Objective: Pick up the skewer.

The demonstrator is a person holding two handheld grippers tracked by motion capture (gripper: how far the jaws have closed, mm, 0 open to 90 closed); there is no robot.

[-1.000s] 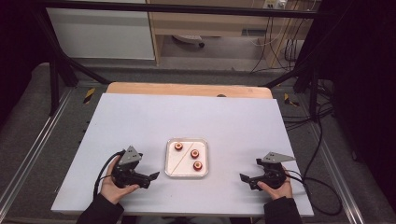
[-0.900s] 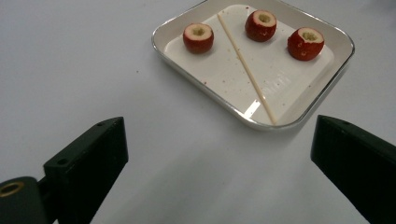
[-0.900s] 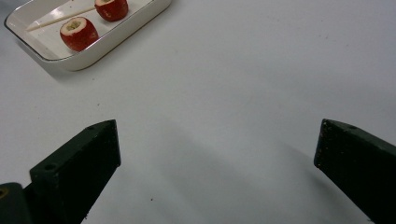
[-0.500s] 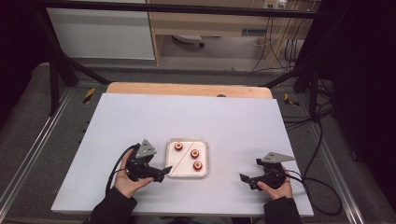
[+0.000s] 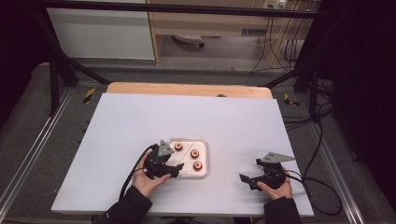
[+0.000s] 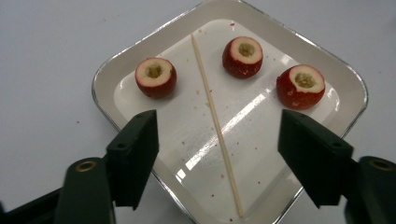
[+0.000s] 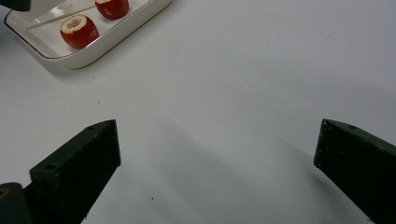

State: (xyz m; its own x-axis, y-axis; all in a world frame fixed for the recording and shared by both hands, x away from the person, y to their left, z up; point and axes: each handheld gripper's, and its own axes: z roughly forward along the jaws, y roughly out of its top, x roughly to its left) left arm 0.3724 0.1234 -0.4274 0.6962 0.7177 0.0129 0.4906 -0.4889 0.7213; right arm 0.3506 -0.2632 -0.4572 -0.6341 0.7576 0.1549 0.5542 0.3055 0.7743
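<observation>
— Left gripper (image 5: pixel 176 166) first: where does it sit, and how do its jaws stand?

— At the near left corner of the white square tray (image 5: pixel 204 158), hovering over its rim. In the left gripper view its two black jaws are apart, one on each side of the wooden skewer (image 6: pixel 217 123), and neither pad touches it. They have just been closing in from a wider spread, with the skewer between them but not gripped.

— How does the skewer lie?

— Flat on the tray floor, running diagonally from the far side towards the near corner, between one fruit on one side and two on the other.

— What are the fruits?

— Three small red fruits, each with its top cut off and the core hollowed out, pale flesh showing. In the left gripper view one (image 6: pixel 156 77) sits left of the skewer, another (image 6: pixel 242 56) just right of it, and the third (image 6: pixel 301 86) further right near the rim. All stand upright and apart from one another.

— And the right gripper (image 5: pixel 245 179)?

— Held low over the bare white table (image 5: pixel 140 116), well apart from the tray. Its jaws stand wide apart with nothing between them. Its own view catches the tray's corner with two of the fruits far off at upper left.
</observation>
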